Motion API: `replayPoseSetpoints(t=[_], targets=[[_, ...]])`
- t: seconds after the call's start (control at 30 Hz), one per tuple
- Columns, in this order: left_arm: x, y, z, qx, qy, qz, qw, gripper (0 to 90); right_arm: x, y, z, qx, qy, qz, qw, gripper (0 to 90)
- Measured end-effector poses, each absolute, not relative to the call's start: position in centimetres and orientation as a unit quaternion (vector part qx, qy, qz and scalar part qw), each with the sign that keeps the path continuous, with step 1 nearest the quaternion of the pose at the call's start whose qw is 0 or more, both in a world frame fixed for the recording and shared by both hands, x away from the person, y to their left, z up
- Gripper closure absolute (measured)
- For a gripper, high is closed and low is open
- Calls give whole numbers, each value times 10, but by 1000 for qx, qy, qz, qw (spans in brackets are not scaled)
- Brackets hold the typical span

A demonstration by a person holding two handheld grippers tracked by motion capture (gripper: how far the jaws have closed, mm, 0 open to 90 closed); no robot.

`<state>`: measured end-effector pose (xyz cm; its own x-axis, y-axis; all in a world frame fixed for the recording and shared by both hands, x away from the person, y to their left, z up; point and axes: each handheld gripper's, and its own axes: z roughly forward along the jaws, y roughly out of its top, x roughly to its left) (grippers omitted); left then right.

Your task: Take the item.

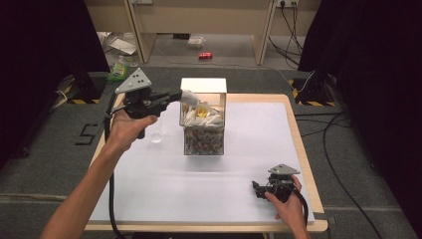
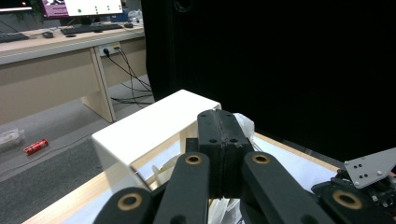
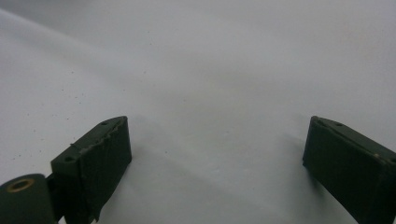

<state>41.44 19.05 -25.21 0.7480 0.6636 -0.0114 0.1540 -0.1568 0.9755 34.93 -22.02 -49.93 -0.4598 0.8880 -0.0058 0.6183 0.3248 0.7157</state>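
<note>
A clear box (image 1: 203, 137) stands at the back middle of the white table top (image 1: 249, 149), its white lid (image 1: 203, 84) raised behind it. White packets and a yellow one lie on top of a mixed, colourful filling. My left gripper (image 1: 179, 94) hovers at the box's upper left rim, pointing right. Its jaws are shut on a white crinkly packet (image 1: 189, 96) that sticks out past the tips over the box. The left gripper view shows the closed left gripper (image 2: 219, 114) with the white packet (image 2: 243, 124) behind its tips. My right gripper (image 1: 256, 189) rests low at the front right; the right gripper (image 3: 215, 135) is open over bare table.
A small clear cup (image 1: 157, 132) stands just left of the box, under my left hand. On the floor beyond the table lie a red can (image 1: 205, 55) and a green bottle (image 1: 118, 69). Cables (image 1: 328, 144) run along the floor to the right.
</note>
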Motion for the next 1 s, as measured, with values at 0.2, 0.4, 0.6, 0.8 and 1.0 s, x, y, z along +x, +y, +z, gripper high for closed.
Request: replayPoseSetpoints(t=[0.2, 0.4, 0.6, 0.8, 1.0], targets=[[413, 208, -251, 720, 291, 218, 591, 893, 349, -220, -499, 478, 788, 330, 204, 84], [411, 229, -247, 706, 304, 232, 596, 893, 349, -220, -499, 478, 788, 330, 204, 84], [411, 246, -248, 701, 318, 241, 591, 893, 349, -220, -499, 478, 788, 330, 204, 84], [415, 258, -254, 696, 333, 247, 586, 893, 349, -220, -499, 478, 788, 330, 204, 84], [419, 268, -264, 690, 352, 254, 579, 893, 349, -220, -499, 478, 788, 330, 204, 84]])
